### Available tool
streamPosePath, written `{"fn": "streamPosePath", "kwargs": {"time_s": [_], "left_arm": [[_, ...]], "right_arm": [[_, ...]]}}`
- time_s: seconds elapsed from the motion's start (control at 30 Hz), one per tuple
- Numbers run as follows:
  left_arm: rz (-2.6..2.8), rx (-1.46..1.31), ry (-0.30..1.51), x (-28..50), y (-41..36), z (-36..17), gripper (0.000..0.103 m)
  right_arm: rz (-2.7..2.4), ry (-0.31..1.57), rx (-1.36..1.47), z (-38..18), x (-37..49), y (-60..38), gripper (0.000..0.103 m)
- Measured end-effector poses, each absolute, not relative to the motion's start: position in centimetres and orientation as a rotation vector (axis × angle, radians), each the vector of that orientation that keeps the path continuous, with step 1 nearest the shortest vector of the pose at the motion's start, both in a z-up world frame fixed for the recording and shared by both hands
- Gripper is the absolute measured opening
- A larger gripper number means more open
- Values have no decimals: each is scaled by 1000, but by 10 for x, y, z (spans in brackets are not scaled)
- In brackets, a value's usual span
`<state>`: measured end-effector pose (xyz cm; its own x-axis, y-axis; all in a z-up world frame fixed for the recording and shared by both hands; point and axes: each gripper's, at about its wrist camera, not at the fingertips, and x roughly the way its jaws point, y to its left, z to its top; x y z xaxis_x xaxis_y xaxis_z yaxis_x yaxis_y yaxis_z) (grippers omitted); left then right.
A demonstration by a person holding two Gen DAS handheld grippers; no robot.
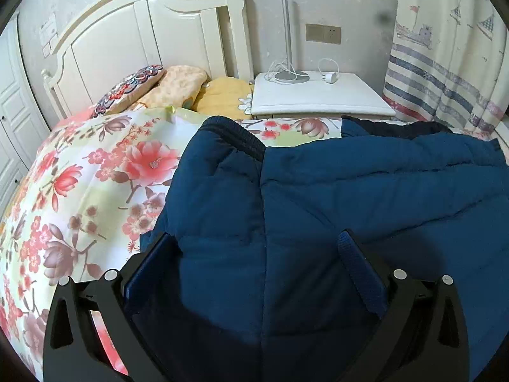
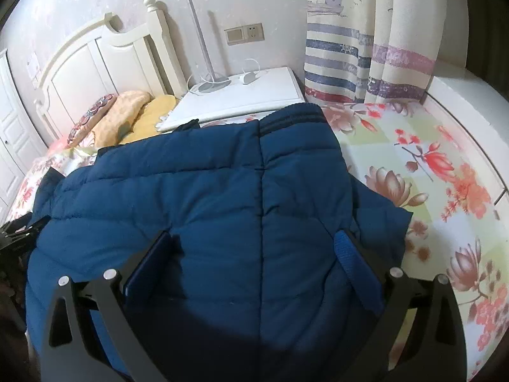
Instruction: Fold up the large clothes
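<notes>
While spread on floral bedding [image 1: 95,175], blue jacket [image 2: 222,197] beneath both wide-apart grippers [image 1: 254,245]

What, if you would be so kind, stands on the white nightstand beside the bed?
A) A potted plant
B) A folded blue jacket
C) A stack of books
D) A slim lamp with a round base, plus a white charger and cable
D: the nightstand carries a thin-stemmed lamp on a round base and a white charger with its looped cable; the blue jacket lies on the floral bedspread instead.
</notes>
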<state>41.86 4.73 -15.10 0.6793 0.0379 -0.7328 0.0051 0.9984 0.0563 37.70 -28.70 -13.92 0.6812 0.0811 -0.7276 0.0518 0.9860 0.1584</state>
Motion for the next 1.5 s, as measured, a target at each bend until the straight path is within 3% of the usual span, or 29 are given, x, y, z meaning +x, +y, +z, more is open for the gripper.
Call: {"fn": "streamPosePath", "kwargs": {"time_s": [0.2, 0.37, 0.5, 0.67, 0.87, 1.0, 1.1, 1.33, 1.5], "left_arm": [[25, 66, 821, 416, 47, -152, 99], [26, 68, 821, 416, 46, -152, 99], [25, 67, 821, 417, 47, -153, 99], [30, 85, 839, 419, 44, -152, 99], [-144, -81, 739, 428, 17, -97, 99], [-101, 129, 871, 476, -25, -137, 99], [-157, 24, 948, 492, -14, -160, 99], [-102, 26, 896, 464, 2, -140, 99], [-67, 7, 765, 388, 37, -110, 99]], "right_arm": [[-67, 843, 104, -129, 379, -277, 99], [8, 724, -12, -94, 360, -219, 98], [76, 816, -215, -123, 377, -171, 100], [89, 870, -143, -126, 386, -178, 100], [97, 781, -182, -89, 409, -179, 100], [34, 916, -260, -121, 467, -189, 101], [118, 987, -31, -142, 480, -224, 100], [12, 912, -52, -128, 456, -235, 97], [39, 785, -27, -93, 359, -252, 98]]}}
